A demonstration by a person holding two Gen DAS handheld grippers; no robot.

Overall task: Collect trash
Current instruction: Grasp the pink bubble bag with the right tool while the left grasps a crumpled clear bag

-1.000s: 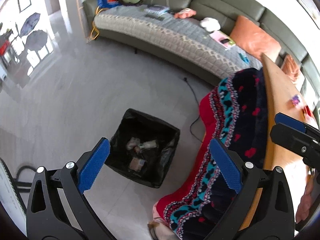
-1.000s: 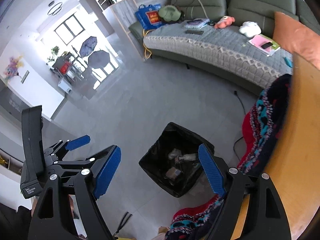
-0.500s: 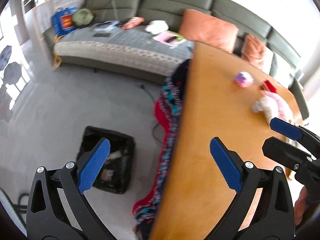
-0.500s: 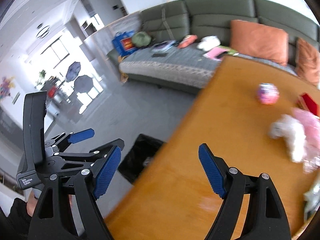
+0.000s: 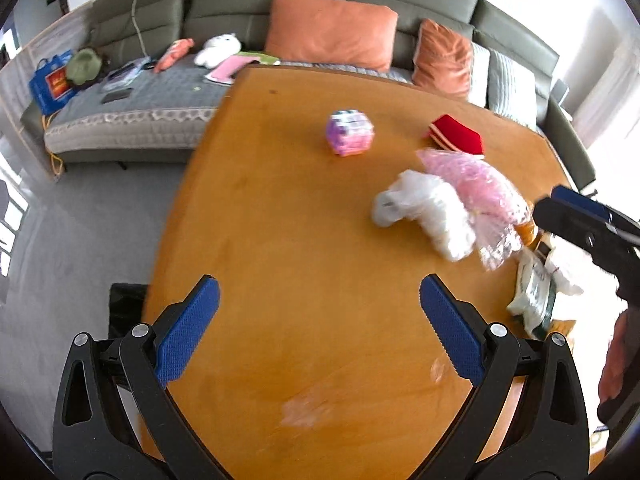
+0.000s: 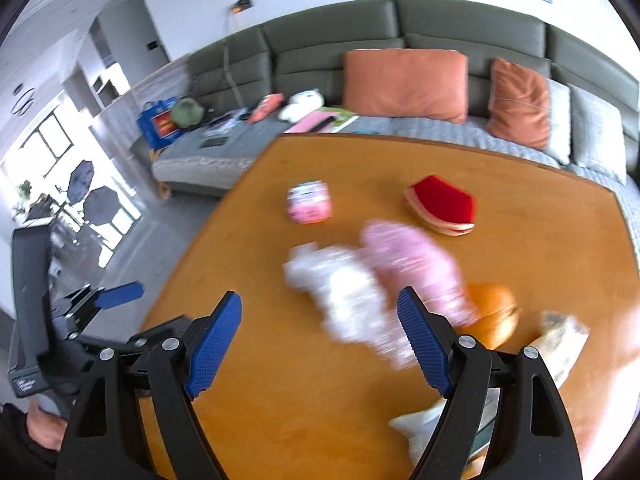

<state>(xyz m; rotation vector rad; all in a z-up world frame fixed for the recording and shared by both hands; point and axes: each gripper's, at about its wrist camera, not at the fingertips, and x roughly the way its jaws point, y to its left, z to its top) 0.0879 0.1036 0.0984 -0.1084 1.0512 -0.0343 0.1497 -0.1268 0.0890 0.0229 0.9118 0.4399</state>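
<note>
On the wooden table (image 5: pixel 280 240) lie a crumpled white plastic bag (image 5: pixel 428 212), a pink plastic bag (image 5: pixel 476 184) and a green-and-white wrapper (image 5: pixel 534 296). My left gripper (image 5: pixel 319 286) hangs open over bare tabletop, short and left of the bags. My right gripper (image 6: pixel 319 298) is open too, with nothing between its pads. The blurred white bag (image 6: pixel 340 288) and pink bag (image 6: pixel 412 264) lie just beyond its tips. The black bin (image 5: pixel 126 304) peeks out below the table's left edge.
A small pink box (image 5: pixel 349 132) and a red folded piece (image 5: pixel 456 138) sit farther back on the table. An orange round thing (image 6: pixel 492 312) lies by the pink bag. A grey sofa (image 5: pixel 240 12) with orange cushions runs behind.
Both grippers have swung from above the bin on the floor across to the tabletop. The bags have come into view ahead. Both stay open and empty.
</note>
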